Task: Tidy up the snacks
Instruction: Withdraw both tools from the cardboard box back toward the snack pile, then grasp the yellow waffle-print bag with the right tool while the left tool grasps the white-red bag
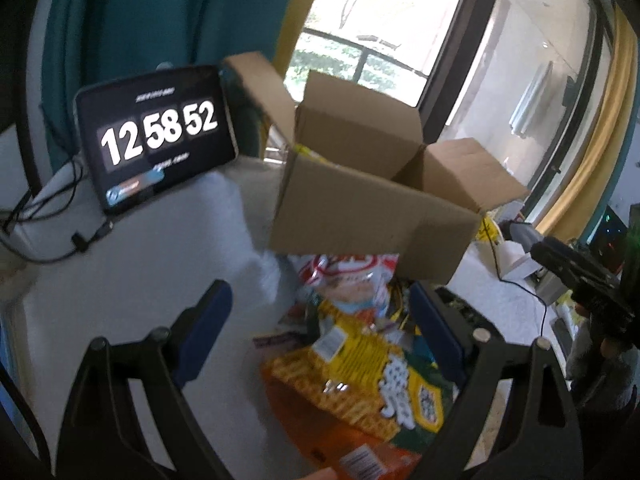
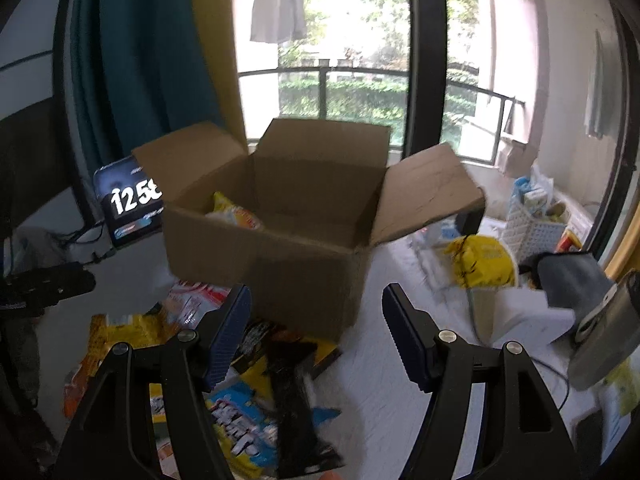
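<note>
An open cardboard box [image 1: 372, 208] stands on the white table, also in the right wrist view [image 2: 280, 236], with a yellow snack bag [image 2: 234, 210] inside. A pile of snack packets lies in front of it: an orange and yellow bag [image 1: 360, 364], a red and white bag [image 1: 348, 276], a blue bag [image 2: 240, 428] and a black packet [image 2: 292, 396]. My left gripper [image 1: 320, 320] is open above the pile. My right gripper [image 2: 316, 340] is open and empty above the packets, just in front of the box.
A tablet showing a clock [image 1: 156, 136] leans at the back left with cables beside it. To the right of the box lie a yellow bag [image 2: 484, 260], a white basket [image 2: 532, 228], a grey cloth [image 2: 568, 280] and white paper. Windows stand behind.
</note>
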Demonstrator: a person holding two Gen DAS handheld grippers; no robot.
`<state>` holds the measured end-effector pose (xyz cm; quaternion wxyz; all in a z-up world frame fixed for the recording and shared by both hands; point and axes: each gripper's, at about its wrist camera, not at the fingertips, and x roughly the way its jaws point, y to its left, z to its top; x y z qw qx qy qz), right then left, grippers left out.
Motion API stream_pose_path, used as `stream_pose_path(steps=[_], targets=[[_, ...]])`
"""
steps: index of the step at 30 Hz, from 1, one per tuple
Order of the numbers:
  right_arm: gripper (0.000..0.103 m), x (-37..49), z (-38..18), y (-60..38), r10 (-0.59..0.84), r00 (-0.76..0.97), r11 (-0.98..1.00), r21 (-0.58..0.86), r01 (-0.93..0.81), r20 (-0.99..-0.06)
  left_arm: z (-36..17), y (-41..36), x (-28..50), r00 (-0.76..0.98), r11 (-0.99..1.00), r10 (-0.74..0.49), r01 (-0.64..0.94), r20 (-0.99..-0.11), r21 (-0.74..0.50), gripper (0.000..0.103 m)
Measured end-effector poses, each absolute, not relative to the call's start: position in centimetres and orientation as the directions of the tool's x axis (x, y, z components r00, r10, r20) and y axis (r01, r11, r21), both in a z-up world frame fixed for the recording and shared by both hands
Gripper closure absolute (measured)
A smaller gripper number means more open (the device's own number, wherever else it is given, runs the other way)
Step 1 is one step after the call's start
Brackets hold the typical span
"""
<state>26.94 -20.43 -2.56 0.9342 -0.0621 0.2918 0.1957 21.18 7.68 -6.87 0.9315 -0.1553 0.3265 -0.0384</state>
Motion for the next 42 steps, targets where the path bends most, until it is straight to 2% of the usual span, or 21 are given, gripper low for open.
stream_pose_path(steps=[16,23,30,32,35,38,42], targets=[[0.032,22.6,-5.8,-6.2,0.481,0.537,0.714,-0.045,-0.698,-0.693,-9.3,13.8,16.1,0.805,0.922,-0.084,-0.16,-0.587,-0.352,0.012],[0.032,21.8,-8.0,-1.3,0.456,0.465,0.639,-0.084,-0.764,-0.759,-10.0,16.4,15.2,0.812,0.903,-0.068,-0.197,-0.58,-0.382,0.012],[0.032,22.1,-9.6,-0.1,0.394,0.449,0.64,-0.111,-0.76,-0.802,-10.9,16.7,15.7,0.799,0.9,-0.087,-0.193,-0.595,-0.391,0.012],[0.046,22.3,-9.6,-0.5,0.4,0.444,0.644,-0.098,-0.759,-0.802,-11.3,16.4,16.0,0.792,0.9,-0.098,-0.187,-0.603,-0.393,0.012],[0.059,22.3,-9.3,-1.0,0.416,0.438,0.642,-0.083,-0.762,-0.797,-11.6,15.5,16.4,0.78,0.903,-0.121,-0.17,-0.614,-0.394,0.012],[0.068,22.2,-8.6,-1.6,0.431,0.448,0.648,-0.077,-0.758,-0.783,-12.0,14.3,16.9,0.768,0.906,-0.152,-0.143,-0.622,-0.398,0.012],[0.07,22.4,-7.1,-3.1,0.447,0.484,0.67,-0.076,-0.738,-0.752,-12.1,12.6,17.7,0.753,0.91,-0.188,-0.107,-0.631,-0.4,0.012]])
